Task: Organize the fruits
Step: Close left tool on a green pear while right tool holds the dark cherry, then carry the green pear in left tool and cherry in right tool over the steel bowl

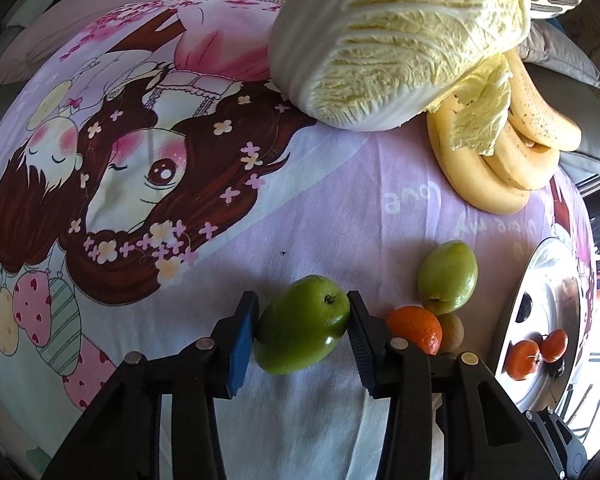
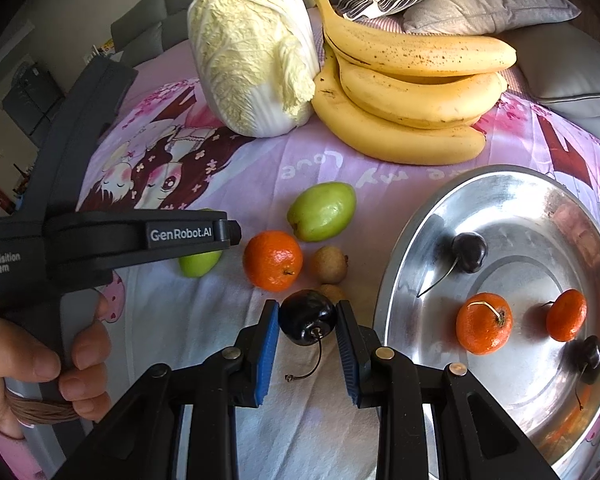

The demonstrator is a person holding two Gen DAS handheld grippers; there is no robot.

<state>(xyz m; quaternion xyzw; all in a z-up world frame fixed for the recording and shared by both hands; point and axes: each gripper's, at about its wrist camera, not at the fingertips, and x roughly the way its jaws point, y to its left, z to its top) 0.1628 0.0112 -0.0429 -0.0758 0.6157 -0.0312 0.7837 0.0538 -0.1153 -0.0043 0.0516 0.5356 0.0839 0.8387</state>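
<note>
- Your left tongs point(image 1: 303, 334) have a green fruit point(image 1: 302, 323) between the blue pads; both pads touch its sides, so they pinch it. No earlier view is at hand to compare.
- That fruit lies tilted on the pink printed cloth point(image 1: 340, 184), stem end up toward the right pad.
- Just right of the left tongs sit an orange point(image 1: 415, 327) and a small brown fruit point(image 1: 451, 332), touching each other, with a second green fruit point(image 1: 447, 276) right behind them.
- Your right tongs point(image 2: 308, 326) are pinching a dark cherry point(image 2: 306, 318); both pads press its sides and its stem curls down toward the camera.
- The cherry is held just left of the metal plate's rim point(image 2: 384, 280), not over the plate.
- Behind the cherry in the right view lie a second small brown fruit point(image 2: 332, 291), mostly hidden, then the other brown one and the orange.
- On the plate rest two small oranges point(image 2: 484, 323) and two more cherries point(image 2: 469, 251), well apart from one another.
- At the far side of the cloth, the bananas point(image 2: 412, 92) lean against the napa cabbage point(image 2: 252, 56), touching it.
- Your left hand point(image 2: 40, 364) shows in the right view, wrapped round the left tool's handle, with the pinched green fruit partly hidden behind the tool's arm.
</note>
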